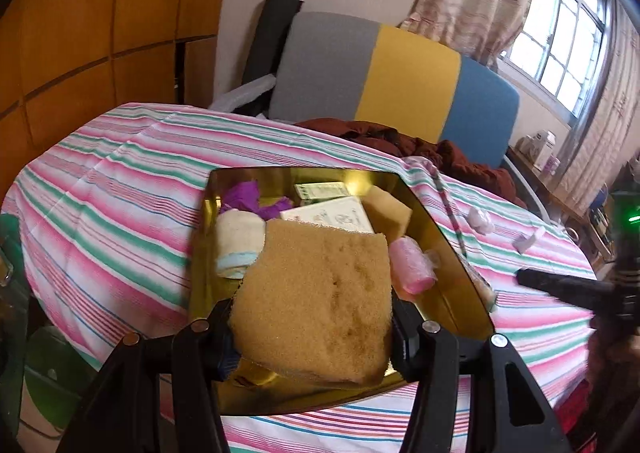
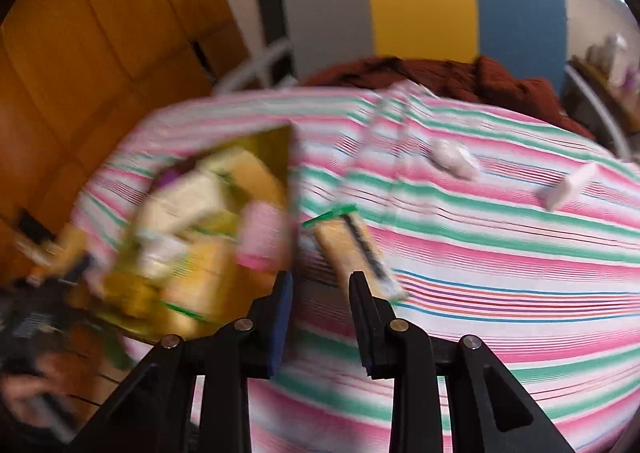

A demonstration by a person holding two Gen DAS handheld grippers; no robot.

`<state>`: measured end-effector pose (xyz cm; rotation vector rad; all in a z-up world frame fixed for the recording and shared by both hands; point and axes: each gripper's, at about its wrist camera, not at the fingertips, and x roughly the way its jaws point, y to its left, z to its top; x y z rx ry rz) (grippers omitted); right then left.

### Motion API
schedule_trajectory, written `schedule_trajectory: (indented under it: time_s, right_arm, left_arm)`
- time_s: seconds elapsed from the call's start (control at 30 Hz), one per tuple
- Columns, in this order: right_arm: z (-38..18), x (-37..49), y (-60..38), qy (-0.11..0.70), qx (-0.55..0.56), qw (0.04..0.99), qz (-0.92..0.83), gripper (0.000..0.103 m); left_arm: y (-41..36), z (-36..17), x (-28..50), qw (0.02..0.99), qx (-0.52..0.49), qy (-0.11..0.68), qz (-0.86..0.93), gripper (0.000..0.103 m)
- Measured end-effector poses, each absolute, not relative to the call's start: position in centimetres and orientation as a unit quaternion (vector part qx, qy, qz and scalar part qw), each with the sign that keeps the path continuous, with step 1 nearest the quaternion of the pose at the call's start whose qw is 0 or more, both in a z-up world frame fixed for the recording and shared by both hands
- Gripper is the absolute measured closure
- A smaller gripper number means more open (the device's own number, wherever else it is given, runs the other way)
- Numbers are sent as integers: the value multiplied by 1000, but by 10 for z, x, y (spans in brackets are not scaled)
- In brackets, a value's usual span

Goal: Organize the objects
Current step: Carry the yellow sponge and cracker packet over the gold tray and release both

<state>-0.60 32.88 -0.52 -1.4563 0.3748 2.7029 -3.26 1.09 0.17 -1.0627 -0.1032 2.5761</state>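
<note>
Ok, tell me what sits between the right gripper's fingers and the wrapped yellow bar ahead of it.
Nothing: in the right wrist view only bare striped tablecloth separates the open right gripper from the wrapped yellow bar.

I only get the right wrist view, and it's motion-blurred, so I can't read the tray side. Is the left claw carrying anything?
Observer: Yes. The left claw is shut on a brown sponge, over the gold tray.
Operator: What is already in the tray?
Observer: A rolled cream towel, purple cloth, two boxes, a yellow sponge and a pink roll.
</note>
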Motion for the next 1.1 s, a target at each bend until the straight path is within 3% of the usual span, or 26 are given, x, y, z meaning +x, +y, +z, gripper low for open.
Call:
schedule_trajectory:
  time_s: [0.13, 0.2, 0.3, 0.47, 0.53, 0.57, 0.6, 1.1]
  right_arm:
    - [-26, -16, 340, 93, -500, 26, 860, 55]
    - [-29, -23, 342, 80, -505, 15, 860, 40]
    - [-33, -39, 337, 39, -515, 5, 856, 31]
    - [-57, -68, 331, -11, -555, -3, 832, 31]
    - [-63, -74, 334, 5, -558, -15, 830, 34]
    - [-63, -76, 337, 11, -556, -14, 831, 53]
    - [-64, -76, 338, 11, -557, -7, 831, 58]
    - [-1, -46, 333, 69, -474, -12, 877, 58]
  left_arm:
    - [17, 0, -33, 186, -378, -33, 907, 45]
    - [20, 0, -33, 189, -380, -30, 905, 45]
    - [22, -1, -33, 190, -382, -27, 904, 45]
    - [26, -4, -33, 194, -390, -23, 900, 45]
    - [28, -6, -34, 195, -392, -20, 899, 45]
    - [29, -6, -34, 196, -393, -18, 898, 45]
    - [30, -8, -35, 196, -396, -17, 897, 45]
    - [43, -17, -50, 195, -407, -9, 892, 44]
